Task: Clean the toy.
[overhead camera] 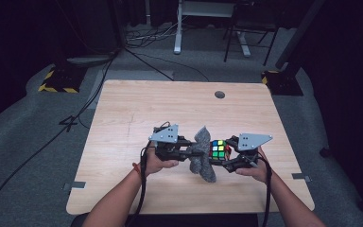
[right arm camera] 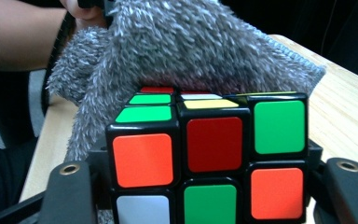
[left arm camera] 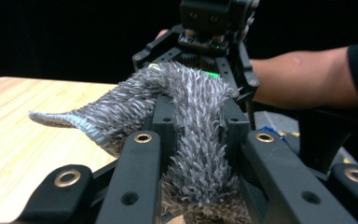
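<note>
Above the near middle of the wooden table (overhead camera: 137,109), we hold the left gripper (overhead camera: 194,152) with its jaws clamped on a grey fuzzy cloth (overhead camera: 203,153), which drapes against the puzzle cube (overhead camera: 220,150). Our right gripper (overhead camera: 228,153) has its jaws clamped on that cube's sides, holding it off the tabletop.

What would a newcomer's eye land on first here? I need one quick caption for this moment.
The bright puzzle cube, held above the near middle of the wooden table in the right tool. Pressed against its left side is a shaggy grey cloth, pinched in the left tool. In the right gripper view the cloth drapes over the cube's far edge.
</note>
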